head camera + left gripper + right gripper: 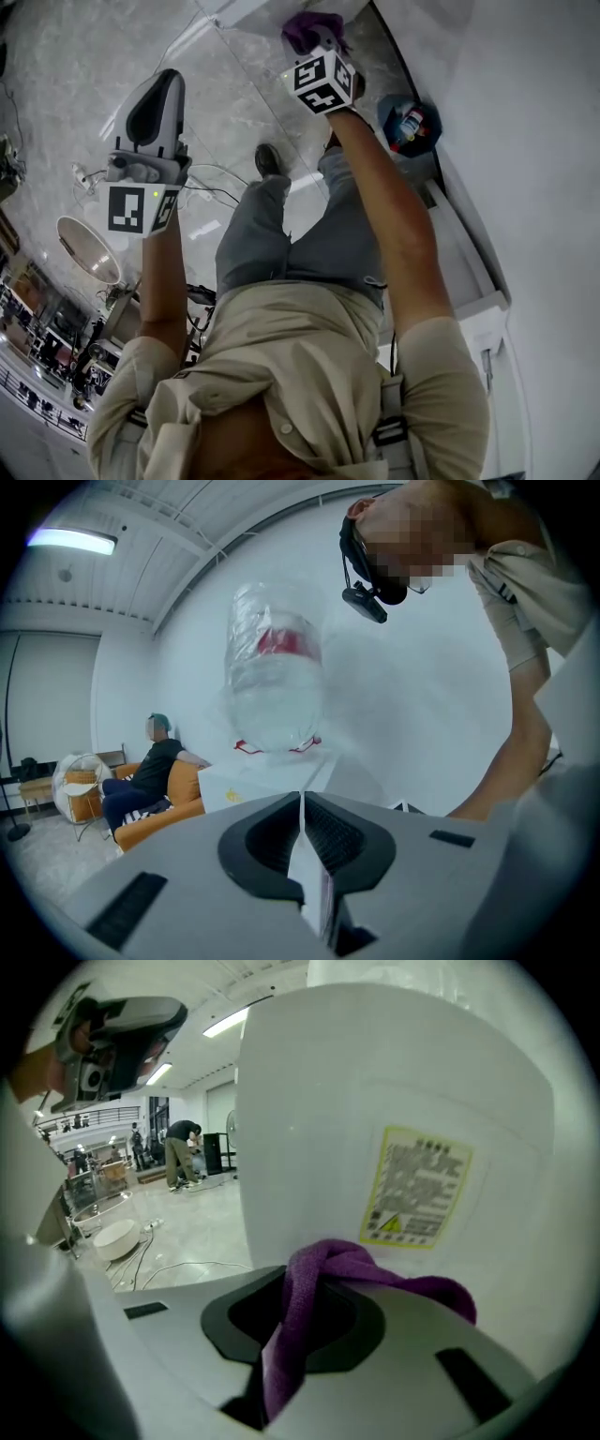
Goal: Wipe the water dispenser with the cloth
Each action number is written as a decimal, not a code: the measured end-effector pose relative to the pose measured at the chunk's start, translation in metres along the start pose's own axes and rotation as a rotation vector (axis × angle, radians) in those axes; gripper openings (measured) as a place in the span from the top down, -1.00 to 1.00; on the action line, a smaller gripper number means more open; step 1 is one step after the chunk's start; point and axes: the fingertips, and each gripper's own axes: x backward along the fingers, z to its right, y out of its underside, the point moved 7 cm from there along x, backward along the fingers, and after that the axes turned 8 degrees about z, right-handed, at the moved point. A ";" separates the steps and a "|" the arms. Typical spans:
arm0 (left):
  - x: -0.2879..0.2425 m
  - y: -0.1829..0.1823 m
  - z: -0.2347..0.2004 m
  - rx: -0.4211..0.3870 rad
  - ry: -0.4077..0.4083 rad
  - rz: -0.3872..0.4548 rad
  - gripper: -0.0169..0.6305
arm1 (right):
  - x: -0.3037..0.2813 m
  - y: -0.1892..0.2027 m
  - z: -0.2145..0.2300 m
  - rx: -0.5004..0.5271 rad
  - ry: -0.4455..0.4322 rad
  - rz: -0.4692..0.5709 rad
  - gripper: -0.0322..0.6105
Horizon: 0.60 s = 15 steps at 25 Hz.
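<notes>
the right gripper (pixel 292 1309) pinches just a twist of cloth (pixel 375 1277) at the water dispenser (pixel 375 1082), so firm rubbing may pull it free, while the left gripper (pixel 302 806) sits closed and empty.

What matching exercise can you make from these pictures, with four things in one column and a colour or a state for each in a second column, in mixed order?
Things:
1. cloth
2. left gripper
3. water bottle
4. warning sticker

Colour or state:
A. yellow, on the white side of the water dispenser
B. purple, clamped in the right gripper
C. shut, with nothing in it
D. clear, with a red label

Pairs: 1-B, 2-C, 3-D, 4-A
</notes>
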 end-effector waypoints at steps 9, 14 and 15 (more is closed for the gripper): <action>0.031 -0.056 -0.019 0.008 -0.028 0.050 0.86 | 0.049 -0.068 0.035 0.005 0.145 -0.002 0.72; 0.049 -0.075 -0.027 -0.007 -0.038 0.054 0.86 | 0.063 -0.091 0.026 0.020 0.169 0.023 0.72; 0.051 -0.076 -0.028 -0.011 -0.039 0.051 0.86 | 0.063 -0.092 0.023 0.022 0.171 0.027 0.71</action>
